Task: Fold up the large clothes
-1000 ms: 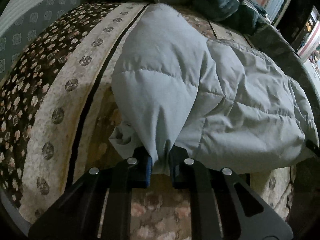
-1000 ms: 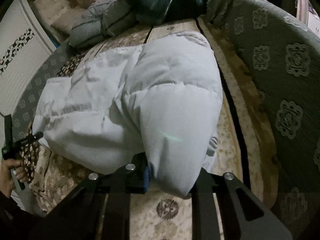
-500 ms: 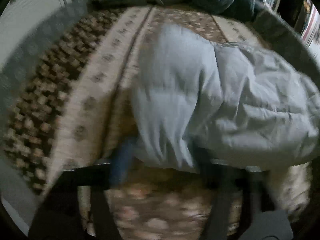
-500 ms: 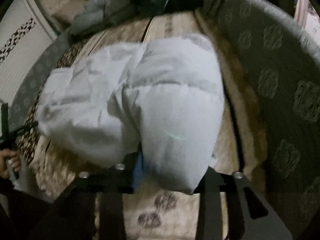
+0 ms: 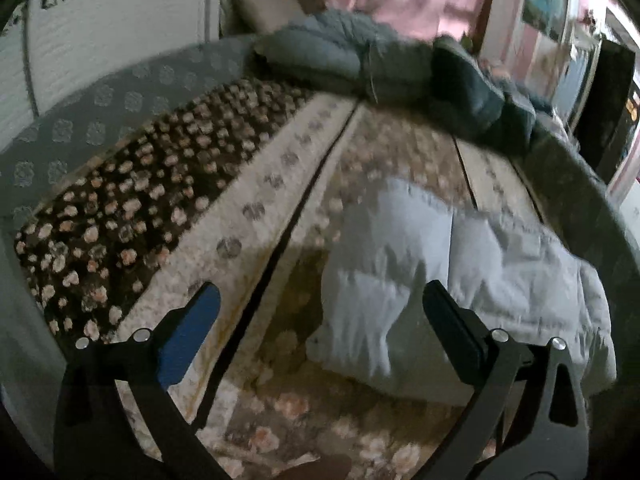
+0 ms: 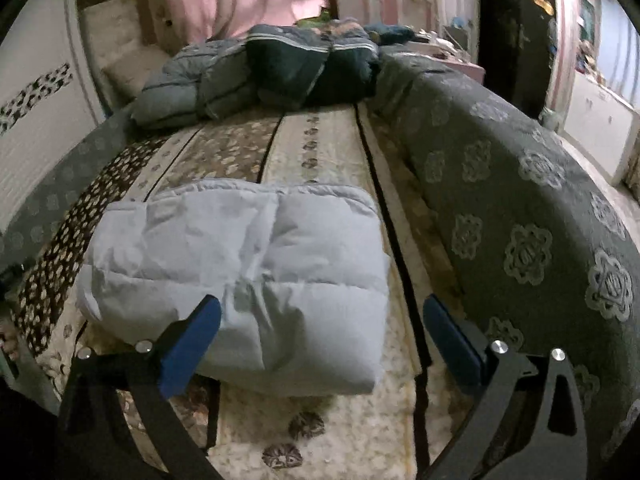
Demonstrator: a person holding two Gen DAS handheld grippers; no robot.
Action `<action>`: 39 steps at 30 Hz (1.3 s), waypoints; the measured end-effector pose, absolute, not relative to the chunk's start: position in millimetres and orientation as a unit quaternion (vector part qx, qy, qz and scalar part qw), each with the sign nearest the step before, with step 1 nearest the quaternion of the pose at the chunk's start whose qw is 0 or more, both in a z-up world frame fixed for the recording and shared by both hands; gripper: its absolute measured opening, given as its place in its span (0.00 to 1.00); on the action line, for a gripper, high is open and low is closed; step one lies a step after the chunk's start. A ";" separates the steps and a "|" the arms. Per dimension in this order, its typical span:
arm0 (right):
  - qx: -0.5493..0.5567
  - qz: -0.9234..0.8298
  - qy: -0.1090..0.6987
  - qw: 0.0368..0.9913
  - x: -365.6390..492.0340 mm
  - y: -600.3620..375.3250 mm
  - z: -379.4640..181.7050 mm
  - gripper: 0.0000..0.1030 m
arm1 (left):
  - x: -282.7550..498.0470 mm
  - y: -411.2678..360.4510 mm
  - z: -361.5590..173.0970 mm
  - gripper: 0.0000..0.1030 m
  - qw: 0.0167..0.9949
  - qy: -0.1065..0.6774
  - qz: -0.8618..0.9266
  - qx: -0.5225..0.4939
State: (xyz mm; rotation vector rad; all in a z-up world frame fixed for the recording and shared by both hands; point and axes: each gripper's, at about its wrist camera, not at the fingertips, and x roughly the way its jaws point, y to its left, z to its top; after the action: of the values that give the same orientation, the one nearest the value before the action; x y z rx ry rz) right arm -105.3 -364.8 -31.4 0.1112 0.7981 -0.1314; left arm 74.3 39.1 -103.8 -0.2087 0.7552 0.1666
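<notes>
Both grippers, left gripper [image 5: 320, 320] and right gripper [image 6: 320, 328], have just been opening and now gape wide, nothing pinched. Released, the pale puffer jacket [image 6: 256, 264] rests folded on the patterned bedspread [image 6: 320, 152], probably so the fold settles.

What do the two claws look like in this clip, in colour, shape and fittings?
Both are black, angular frames with silver screw heads. The left claw shows one blue pad and one pad that looks dark; the right claw has blue pads on both fingers. No cables or sleeves are visible.
</notes>
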 end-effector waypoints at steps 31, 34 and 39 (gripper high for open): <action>0.070 -0.069 0.425 0.900 -93.6 -369.7 -53.3 0.98 | 92.5 1.0 -118.1 0.97 0.909 0.401 0.105 -0.049; 0.068 -0.070 0.424 0.900 -94.0 -368.8 -53.3 0.98 | 90.6 3.2 -117.8 0.97 0.908 0.402 0.103 -0.051; 0.065 -0.069 0.427 0.899 -94.2 -367.7 -53.8 0.98 | 89.4 8.1 -118.0 0.97 0.907 0.403 0.104 -0.060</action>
State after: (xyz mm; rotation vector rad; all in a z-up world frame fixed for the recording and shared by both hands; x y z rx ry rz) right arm -94.2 -367.7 -53.8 0.1349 0.8831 -0.1432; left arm 89.4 8.1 -118.0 -0.1248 0.8318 0.2141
